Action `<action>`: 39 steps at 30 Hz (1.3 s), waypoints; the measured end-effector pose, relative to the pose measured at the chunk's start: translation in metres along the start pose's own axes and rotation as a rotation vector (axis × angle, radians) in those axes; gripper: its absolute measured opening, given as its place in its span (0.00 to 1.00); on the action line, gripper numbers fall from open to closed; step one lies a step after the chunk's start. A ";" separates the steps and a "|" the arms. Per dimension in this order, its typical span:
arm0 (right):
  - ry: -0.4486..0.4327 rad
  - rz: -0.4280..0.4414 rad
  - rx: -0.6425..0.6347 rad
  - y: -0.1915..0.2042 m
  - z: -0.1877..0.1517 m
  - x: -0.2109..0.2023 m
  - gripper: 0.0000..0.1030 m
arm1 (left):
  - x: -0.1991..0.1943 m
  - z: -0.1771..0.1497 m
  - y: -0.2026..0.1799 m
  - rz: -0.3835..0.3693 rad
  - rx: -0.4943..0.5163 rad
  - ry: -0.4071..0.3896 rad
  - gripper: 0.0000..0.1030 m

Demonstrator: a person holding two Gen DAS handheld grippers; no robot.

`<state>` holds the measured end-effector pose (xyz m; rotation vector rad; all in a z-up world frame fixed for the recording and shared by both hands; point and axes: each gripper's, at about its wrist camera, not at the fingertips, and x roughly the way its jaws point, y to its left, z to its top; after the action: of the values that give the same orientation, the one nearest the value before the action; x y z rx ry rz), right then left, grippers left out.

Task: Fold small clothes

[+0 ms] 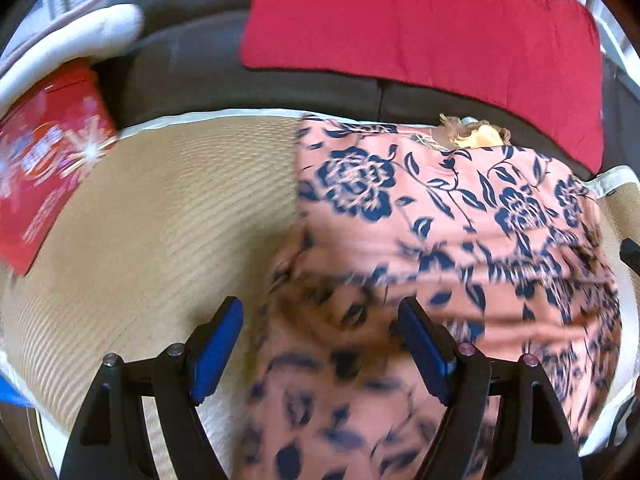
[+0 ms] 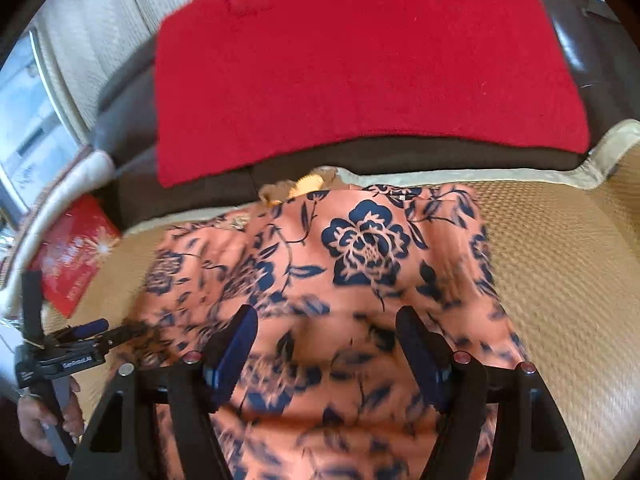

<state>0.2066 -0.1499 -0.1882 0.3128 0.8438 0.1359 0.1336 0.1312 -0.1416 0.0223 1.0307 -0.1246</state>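
Note:
A salmon-pink garment with a navy flower print [image 1: 460, 220] lies on a woven tan mat [image 1: 168, 220]. Part of it looks folded, and its near part is blurred. My left gripper [image 1: 320, 308] hovers open over the garment's near left portion, blue pads apart with nothing pinched. In the right wrist view the same garment [image 2: 360, 248] fills the middle. My right gripper [image 2: 327, 314] stands open above it, and no cloth is caught between its fingers. The left gripper [image 2: 100, 332] shows at that view's left edge, held by a hand [image 2: 36, 420].
A red blanket [image 2: 360, 68] drapes over a dark sofa [image 1: 192, 64] behind the mat. A red printed packet [image 1: 48, 160] lies at the mat's left, beside a white cushion [image 1: 80, 36]. A small yellow-brown item [image 1: 476, 136] peeks out behind the garment. Bare mat [image 2: 560, 260] extends to the right.

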 end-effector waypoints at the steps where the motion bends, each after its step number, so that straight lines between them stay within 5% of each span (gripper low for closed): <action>1: -0.018 0.012 0.012 -0.001 -0.007 -0.014 0.73 | -0.011 -0.012 0.009 0.000 -0.006 -0.018 0.78; 8: -0.041 0.062 0.012 -0.023 -0.087 -0.096 0.73 | -0.049 -0.113 0.050 -0.026 -0.055 -0.047 0.78; 14: 0.121 0.006 0.034 -0.044 -0.163 -0.125 0.73 | -0.053 -0.172 0.070 -0.075 -0.128 0.018 0.78; 23: 0.335 -0.089 0.255 -0.078 -0.216 -0.078 0.73 | -0.025 -0.194 0.085 -0.158 -0.253 0.154 0.78; 27: 0.347 -0.095 0.303 -0.080 -0.219 -0.064 0.73 | -0.014 -0.200 0.082 -0.179 -0.235 0.204 0.52; 29: 0.351 -0.115 0.322 -0.083 -0.222 -0.060 0.72 | -0.007 -0.203 0.085 -0.186 -0.254 0.232 0.50; 34: 0.367 -0.122 0.330 -0.085 -0.231 -0.050 0.43 | -0.002 -0.208 0.093 -0.159 -0.291 0.245 0.51; 39: 0.376 -0.130 0.288 -0.080 -0.234 -0.041 0.39 | 0.010 -0.210 0.093 -0.184 -0.278 0.282 0.57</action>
<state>0.0031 -0.1843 -0.3311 0.5106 1.2575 -0.0523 -0.0299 0.2388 -0.2616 -0.3155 1.3239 -0.1469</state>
